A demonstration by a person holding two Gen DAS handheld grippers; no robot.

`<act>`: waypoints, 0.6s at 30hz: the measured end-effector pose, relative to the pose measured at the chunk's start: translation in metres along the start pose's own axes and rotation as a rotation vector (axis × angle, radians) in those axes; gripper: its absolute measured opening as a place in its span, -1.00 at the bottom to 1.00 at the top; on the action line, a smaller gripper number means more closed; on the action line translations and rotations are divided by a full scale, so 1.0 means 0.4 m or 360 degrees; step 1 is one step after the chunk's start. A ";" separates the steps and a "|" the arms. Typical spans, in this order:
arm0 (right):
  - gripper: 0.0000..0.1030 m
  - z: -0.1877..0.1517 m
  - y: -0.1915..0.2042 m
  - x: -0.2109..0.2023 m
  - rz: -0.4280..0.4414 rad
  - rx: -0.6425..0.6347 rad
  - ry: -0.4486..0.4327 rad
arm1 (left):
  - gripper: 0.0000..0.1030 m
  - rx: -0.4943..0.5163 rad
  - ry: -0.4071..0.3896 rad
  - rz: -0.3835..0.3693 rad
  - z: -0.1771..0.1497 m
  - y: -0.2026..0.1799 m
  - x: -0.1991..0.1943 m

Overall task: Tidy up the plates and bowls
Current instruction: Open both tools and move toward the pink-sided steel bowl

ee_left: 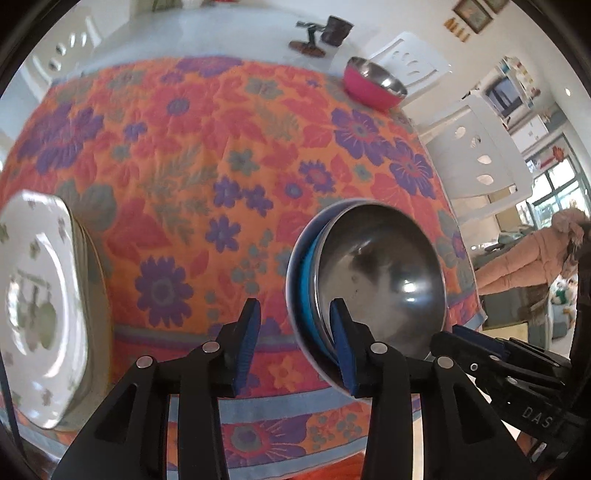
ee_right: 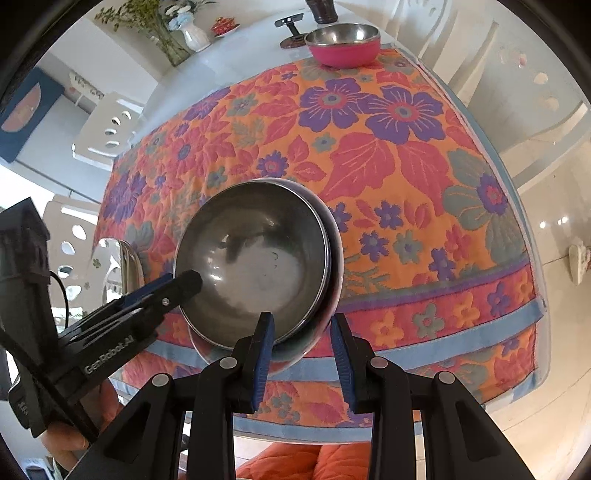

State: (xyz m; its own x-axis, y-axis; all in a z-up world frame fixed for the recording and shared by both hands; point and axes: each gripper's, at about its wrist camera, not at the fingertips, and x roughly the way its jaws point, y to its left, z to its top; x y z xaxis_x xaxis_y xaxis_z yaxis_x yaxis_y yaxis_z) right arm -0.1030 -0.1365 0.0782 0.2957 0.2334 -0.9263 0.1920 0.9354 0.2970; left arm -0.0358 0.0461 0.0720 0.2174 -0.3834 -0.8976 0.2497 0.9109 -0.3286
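A steel bowl with a blue outside sits nested in another bowl on the floral cloth near the table's front edge; it also shows in the right wrist view. My left gripper is open, its jaws straddling the bowls' left rim. My right gripper is open, its jaws straddling the front right rim. A stack of white flowered plates lies at the left. A pink steel bowl stands at the far right corner, also in the right wrist view.
A dark cup and a small stand are on the bare tabletop beyond the cloth. White chairs stand around the table. A vase of flowers is at the far end.
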 end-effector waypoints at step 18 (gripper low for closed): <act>0.39 0.102 0.040 -0.297 0.0007 -0.0130 -0.0627 | -0.08 0.0180 -0.0524 -0.0024 0.144 -0.102 -0.307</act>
State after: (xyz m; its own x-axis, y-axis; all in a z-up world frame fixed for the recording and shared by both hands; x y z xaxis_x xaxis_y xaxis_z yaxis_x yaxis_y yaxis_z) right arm -0.0966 -0.1602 0.2023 0.6354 0.1326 -0.7607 0.1198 0.9563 0.2668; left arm -0.0185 0.0473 0.2126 0.5009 -0.4422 -0.7440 0.3543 0.8891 -0.2900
